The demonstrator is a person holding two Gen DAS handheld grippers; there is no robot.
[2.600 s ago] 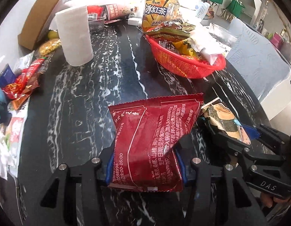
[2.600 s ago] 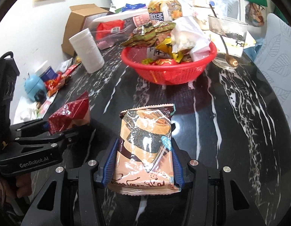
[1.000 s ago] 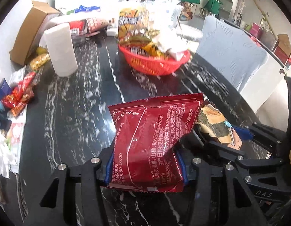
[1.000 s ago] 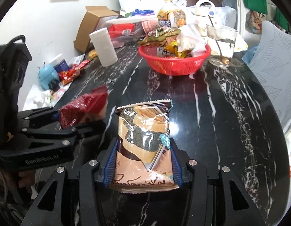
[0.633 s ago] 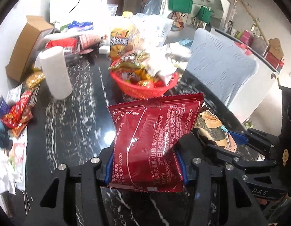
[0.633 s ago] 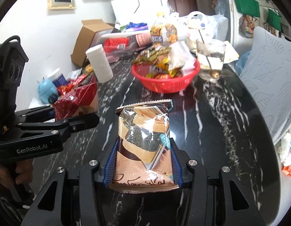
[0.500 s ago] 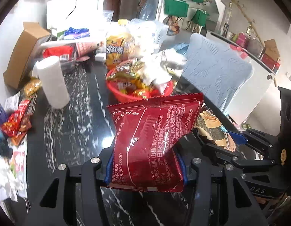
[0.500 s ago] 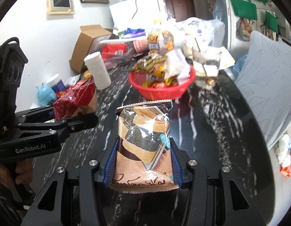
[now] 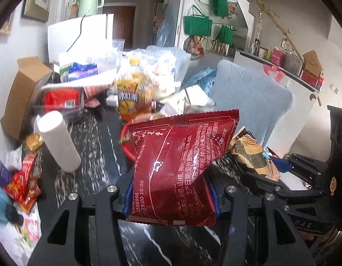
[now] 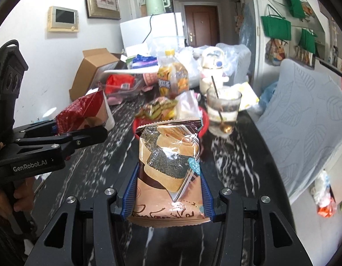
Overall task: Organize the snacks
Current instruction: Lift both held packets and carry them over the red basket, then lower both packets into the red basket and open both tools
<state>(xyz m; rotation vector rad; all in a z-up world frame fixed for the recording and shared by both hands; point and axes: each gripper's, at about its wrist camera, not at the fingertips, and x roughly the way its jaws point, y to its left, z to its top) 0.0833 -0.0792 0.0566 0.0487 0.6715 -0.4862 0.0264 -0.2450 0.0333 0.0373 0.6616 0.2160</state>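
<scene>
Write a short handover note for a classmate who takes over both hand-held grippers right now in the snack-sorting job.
Left hand-held gripper: shut on the red snack bag, held above the black table.
Right hand-held gripper: shut on the brown snack bag, also in the air.
The red basket ahead is already piled with snacks.
Done: both bags picked up.
Left: put both in the basket; loose packets lie at the table's left edge.
</scene>
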